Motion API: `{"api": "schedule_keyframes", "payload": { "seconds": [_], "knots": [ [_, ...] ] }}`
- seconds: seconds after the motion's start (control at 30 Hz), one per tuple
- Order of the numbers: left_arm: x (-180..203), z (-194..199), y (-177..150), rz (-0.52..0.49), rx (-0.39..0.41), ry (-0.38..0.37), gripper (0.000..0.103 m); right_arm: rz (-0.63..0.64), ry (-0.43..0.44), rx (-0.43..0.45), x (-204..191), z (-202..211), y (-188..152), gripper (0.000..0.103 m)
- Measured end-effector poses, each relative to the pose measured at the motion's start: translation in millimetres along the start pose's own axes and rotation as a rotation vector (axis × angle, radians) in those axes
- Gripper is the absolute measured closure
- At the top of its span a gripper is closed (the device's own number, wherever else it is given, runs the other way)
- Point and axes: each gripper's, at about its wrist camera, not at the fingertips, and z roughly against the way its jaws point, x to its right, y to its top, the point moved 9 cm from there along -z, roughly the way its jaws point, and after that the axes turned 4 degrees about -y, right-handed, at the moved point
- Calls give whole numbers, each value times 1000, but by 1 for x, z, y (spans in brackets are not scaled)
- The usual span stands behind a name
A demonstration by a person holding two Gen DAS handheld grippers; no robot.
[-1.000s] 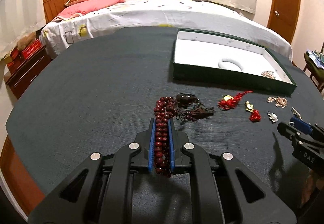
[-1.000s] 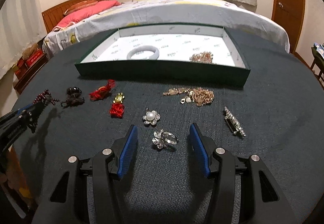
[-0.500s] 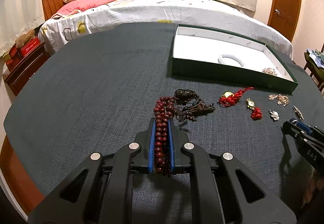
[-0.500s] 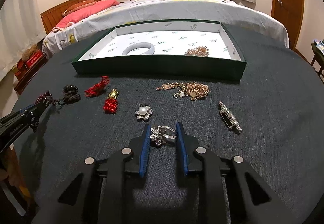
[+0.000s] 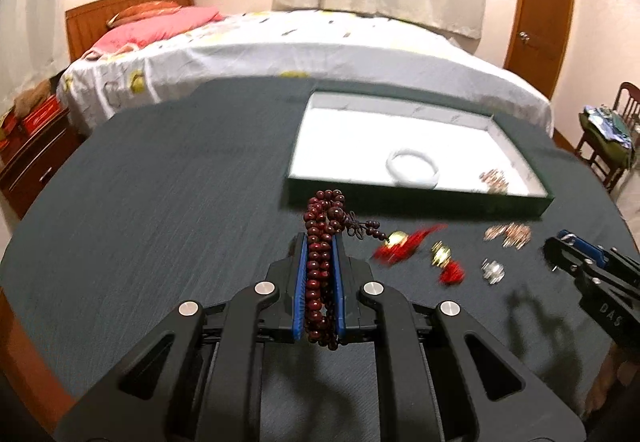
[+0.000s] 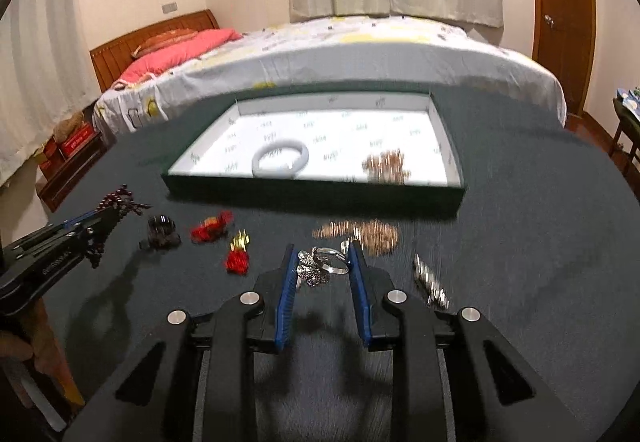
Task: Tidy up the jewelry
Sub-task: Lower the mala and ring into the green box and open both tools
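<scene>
My left gripper (image 5: 320, 242) is shut on a dark red bead bracelet (image 5: 322, 226) and holds it above the dark table, short of the green tray (image 5: 416, 198). My right gripper (image 6: 322, 262) is shut on a silver flower ring (image 6: 318, 266), lifted off the table. The tray (image 6: 316, 190) has a white floor holding a white bangle (image 6: 280, 162) and a rose-gold chain (image 6: 386, 164). Loose on the table are a red tassel charm (image 6: 210, 228), a gold-and-red charm (image 6: 238, 256), a dark bead piece (image 6: 160, 230), a rose-gold necklace (image 6: 360, 234) and a silver brooch (image 6: 430, 280).
The round table has a dark cloth (image 5: 160, 202). A bed (image 5: 300, 42) stands behind it, a wooden door (image 5: 536, 2) at the back right, a chair (image 5: 612, 134) at the right. The left gripper (image 6: 60, 238) shows at the right wrist view's left edge.
Both grippers have lifted their pieces off the table and moved toward the tray. The bracelet's tassel end now hangs free in the air. Both views are motion-blurred.
</scene>
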Motion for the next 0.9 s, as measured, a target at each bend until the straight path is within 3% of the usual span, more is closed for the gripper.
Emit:
{"api": "schedule_keyframes", "payload": {
  "seconds": [0.3,0.47,0.63,0.9],
  "knots": [
    [30,-19,71,-55,108,-47,91,18,24,102,-10,-13,61,77],
    [34,-45,97,-71,126,-50,91,17,34,126,-13,-35,90,77],
    [29,-93,101,-44,53,-59,91,13,37,77,-14,-72,93,77],
    [22,-145,73,-34,-92,-67,91,22,17,-71,-12,-125,63,77]
  ]
}}
